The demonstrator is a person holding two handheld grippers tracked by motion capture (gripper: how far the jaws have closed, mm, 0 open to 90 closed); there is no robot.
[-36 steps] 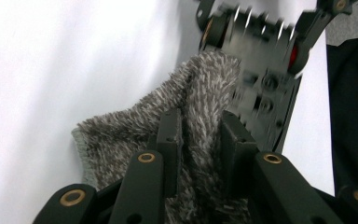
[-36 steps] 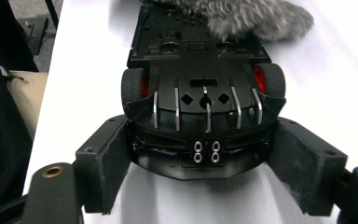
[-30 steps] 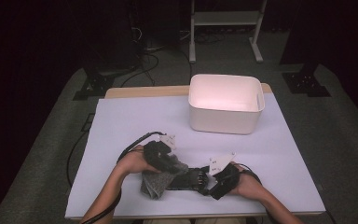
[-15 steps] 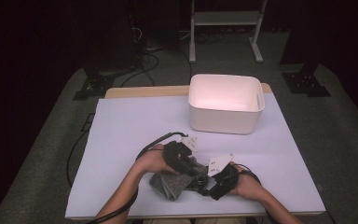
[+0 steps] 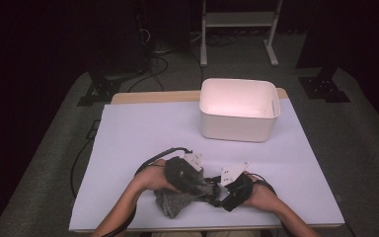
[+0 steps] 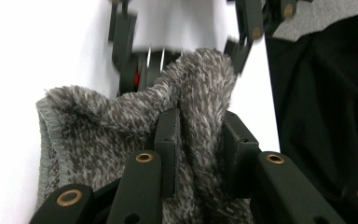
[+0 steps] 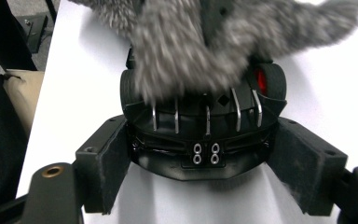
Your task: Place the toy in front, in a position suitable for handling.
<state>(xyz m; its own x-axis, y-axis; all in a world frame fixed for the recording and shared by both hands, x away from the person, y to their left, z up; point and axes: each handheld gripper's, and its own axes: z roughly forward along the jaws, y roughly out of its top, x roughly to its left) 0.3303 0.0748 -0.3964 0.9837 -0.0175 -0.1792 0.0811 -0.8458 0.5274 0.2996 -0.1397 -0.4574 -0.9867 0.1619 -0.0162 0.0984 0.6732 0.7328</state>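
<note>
the bin (image 5: pixel 239 109) stands at the far right of the table (image 5: pixel 128 138), well apart from both hands. at the near edge a grey sock (image 5: pixel 175 200) lies bunched between the left gripper (image 5: pixel 193 180) and the right gripper (image 5: pixel 223 195); in the high view the hands and grippers cover most of it. the left gripper view shows what the high view hides: its narrow jaws pinch a fold of the fuzzy sock (image 6: pixel 121 130). the right gripper view shows a black toy car (image 7: pixel 203 126) held across its width by wide-set jaws, with the sock (image 7: pixel 182 51) draped over the car's far end.
</note>
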